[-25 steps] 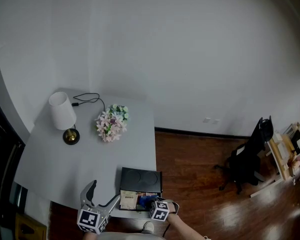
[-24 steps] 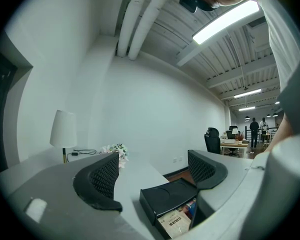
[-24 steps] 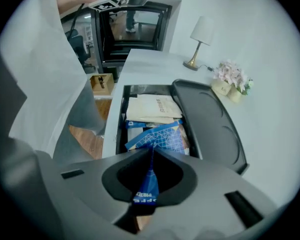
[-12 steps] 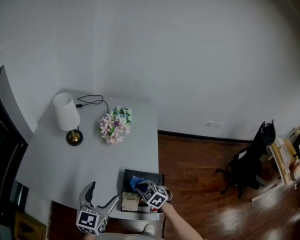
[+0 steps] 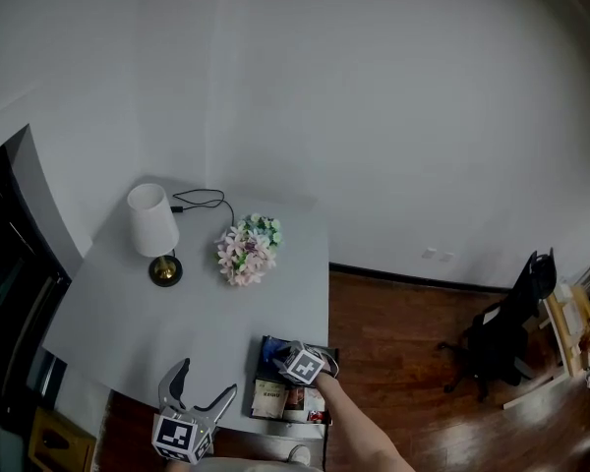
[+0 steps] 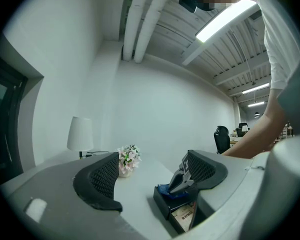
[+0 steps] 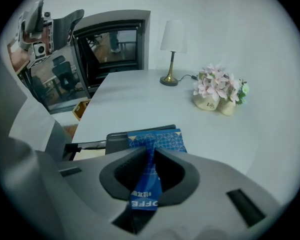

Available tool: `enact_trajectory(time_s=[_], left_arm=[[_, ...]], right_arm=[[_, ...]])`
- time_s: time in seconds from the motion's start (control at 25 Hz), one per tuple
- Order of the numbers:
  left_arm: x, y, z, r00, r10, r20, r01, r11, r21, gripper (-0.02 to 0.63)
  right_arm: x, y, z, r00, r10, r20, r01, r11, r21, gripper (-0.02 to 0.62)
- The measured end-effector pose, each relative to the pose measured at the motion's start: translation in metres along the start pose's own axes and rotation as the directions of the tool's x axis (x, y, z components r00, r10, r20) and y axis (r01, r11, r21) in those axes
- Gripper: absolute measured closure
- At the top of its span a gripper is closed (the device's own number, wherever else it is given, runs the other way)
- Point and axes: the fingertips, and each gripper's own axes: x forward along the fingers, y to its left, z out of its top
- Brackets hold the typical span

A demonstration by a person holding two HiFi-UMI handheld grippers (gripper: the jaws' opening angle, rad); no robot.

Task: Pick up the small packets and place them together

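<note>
blue packet point(image 7: 160, 140) was pinched in the right gripper point(image 7: 149, 151), its jaws just eased wider, above the tray point(image 7: 117, 142); left gripper point(image 6: 150, 170) was held spread, empty.

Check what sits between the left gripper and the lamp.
Nothing. In the head view, only bare grey tabletop separates the left gripper from the lamp.

Ahead of my left gripper point(image 5: 206, 378), whose cube point(image 5: 175, 436) carries black-and-white square markers, the table point(image 5: 177, 303) is plain pale grey. Beyond it stand pink-and-white flowers point(image 5: 248, 251) and a white-shaded, brass-footed lamp point(image 5: 154, 234). To its right, a blue packet point(image 7: 157, 140) with a fine white lattice sits over a black tray point(image 6: 162, 206).
</note>
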Motion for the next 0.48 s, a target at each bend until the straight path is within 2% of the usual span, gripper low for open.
enact_trajectory(time_s=[0.16, 0.2, 0.28, 0.32, 0.4, 0.48], left_arm=[[0.0, 0.001, 0.0, 1.0, 0.0, 0.0, 0.0, 1.0, 0.001, 0.176], [0.001, 0.001, 0.0, 1.0, -0.003, 0.0, 0.003, 1.0, 0.001, 0.176], [0.003, -0.002, -0.001, 1.0, -0.011, 0.001, 0.011, 1.0, -0.003, 0.176], [0.004, -0.004, -0.001, 1.0, -0.016, 0.002, 0.016, 1.0, -0.006, 0.176], [0.006, -0.006, -0.001, 1.0, -0.028, 0.001, 0.028, 1.0, -0.006, 0.176], [0.008, -0.008, -0.001, 0.999, -0.04, -0.001, 0.04, 0.999, -0.005, 0.176]], right_arm=[[0.002, 0.0, 0.006, 1.0, 0.014, 0.005, -0.013, 0.998, -0.061, 0.511], [0.0, 0.003, 0.008, 1.0, 0.023, 0.006, -0.022, 0.997, -0.067, 0.467], [-0.003, 0.004, 0.012, 1.0, 0.027, 0.015, -0.025, 0.996, -0.087, 0.264], [-0.006, 0.004, 0.014, 1.0, 0.018, 0.025, -0.015, 0.994, -0.106, 0.239], [-0.021, 0.002, 0.023, 0.997, -0.034, 0.075, 0.044, 0.989, -0.141, 0.239], [-0.049, -0.003, 0.04, 0.979, -0.109, 0.173, 0.132, 0.983, -0.129, 0.239]])
